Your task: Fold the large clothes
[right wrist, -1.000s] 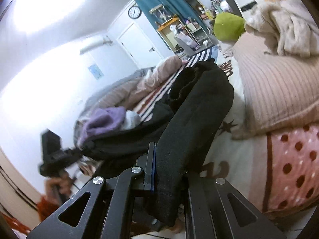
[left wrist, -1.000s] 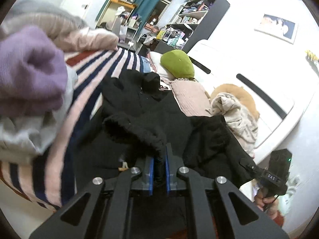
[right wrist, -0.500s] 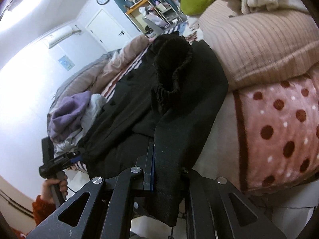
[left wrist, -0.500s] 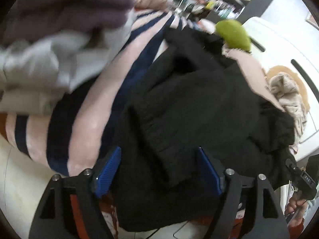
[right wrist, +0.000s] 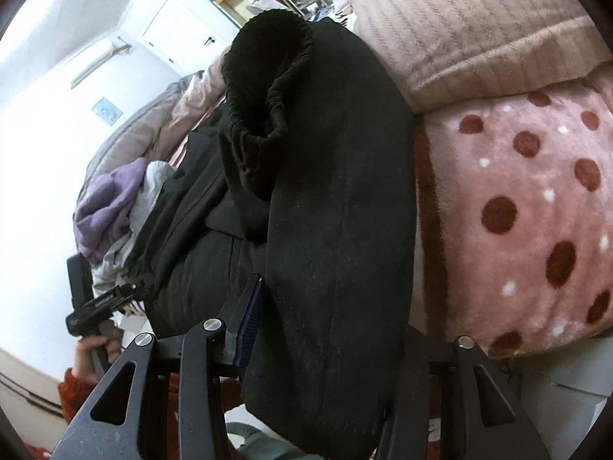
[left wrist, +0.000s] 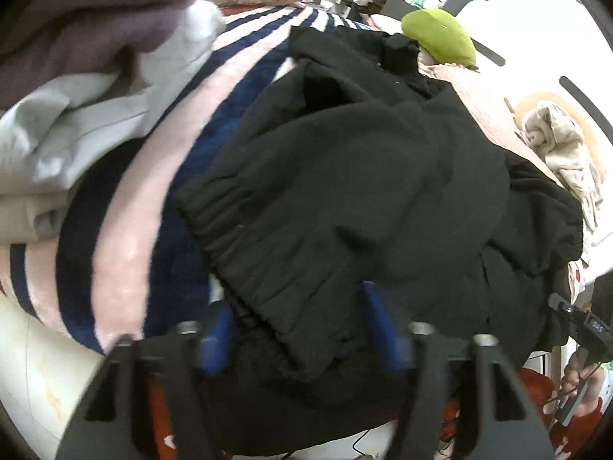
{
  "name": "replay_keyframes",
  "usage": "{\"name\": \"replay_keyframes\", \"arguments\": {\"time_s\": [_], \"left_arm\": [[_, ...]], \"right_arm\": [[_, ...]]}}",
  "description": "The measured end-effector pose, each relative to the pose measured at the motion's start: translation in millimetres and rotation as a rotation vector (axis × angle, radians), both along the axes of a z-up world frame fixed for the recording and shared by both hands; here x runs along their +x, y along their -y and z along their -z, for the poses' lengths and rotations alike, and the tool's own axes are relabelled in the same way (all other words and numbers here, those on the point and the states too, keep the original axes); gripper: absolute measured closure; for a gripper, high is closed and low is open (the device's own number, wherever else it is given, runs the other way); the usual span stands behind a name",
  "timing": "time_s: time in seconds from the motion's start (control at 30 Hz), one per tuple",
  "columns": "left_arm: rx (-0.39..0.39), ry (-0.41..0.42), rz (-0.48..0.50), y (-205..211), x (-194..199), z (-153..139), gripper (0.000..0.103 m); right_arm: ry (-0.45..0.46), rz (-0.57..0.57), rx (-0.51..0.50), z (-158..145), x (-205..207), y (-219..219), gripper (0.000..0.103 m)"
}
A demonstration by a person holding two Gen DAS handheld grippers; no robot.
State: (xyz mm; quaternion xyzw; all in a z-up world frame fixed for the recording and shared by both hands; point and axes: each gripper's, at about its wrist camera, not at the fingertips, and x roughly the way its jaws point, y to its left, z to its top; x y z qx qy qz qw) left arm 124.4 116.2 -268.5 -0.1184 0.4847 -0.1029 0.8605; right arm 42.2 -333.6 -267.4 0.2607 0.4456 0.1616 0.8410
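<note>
Across the striped blanket on the bed sprawls the black garment, bunched, its gathered elastic hem toward the left wrist camera. Purple and grey clothes heap at upper left; a green cushion sits beyond. Left gripper jaws spread apart, hem lying between the blue pads (contact unclear, blurred). Right gripper wide apart too, a thick fold of garment between its fingers, beside the polka-dot blanket.
</note>
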Motion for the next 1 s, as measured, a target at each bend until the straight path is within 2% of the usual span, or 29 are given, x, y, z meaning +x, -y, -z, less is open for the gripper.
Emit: {"name": "replay_keyframes", "arguments": {"time_s": [0.03,0.07,0.1,0.2,0.3,0.53,0.77,1.0], "left_arm": [[-0.002,-0.004,0.009,3.2,1.2,0.0,0.068],[0.009,-0.009,0.023,8.3,3.2,-1.1,0.077],[0.023,-0.008,0.033,12.2,3.2,-2.9,0.086],[0.041,0.010,0.061,21.7,3.8,-14.7,0.095],[0.038,0.054,0.074,21.0,-2.7,-34.1,0.096],[-0.042,0.195,0.122,28.8,-26.1,-89.9,0.096],[-0.131,0.301,0.161,26.9,-52.2,-129.5,0.097],[-0.211,0.385,0.185,5.8,-83.6,-171.9,0.096]], "right_arm": [[0.000,-0.007,0.005,0.3,0.9,-1.3,0.082],[-0.003,-0.014,0.013,1.4,2.2,-3.4,0.091],[-0.003,-0.015,0.016,2.4,3.8,-5.0,0.097],[0.035,-0.006,0.079,-3.4,2.3,-6.1,0.100],[0.101,-0.019,0.104,-22.4,-5.1,-10.7,0.101],[0.193,-0.038,0.225,-56.9,-13.0,-10.8,0.101],[0.279,-0.082,0.274,-86.7,-28.7,-21.0,0.102],[0.359,-0.104,0.302,-124.8,-68.2,-25.3,0.102]]}}
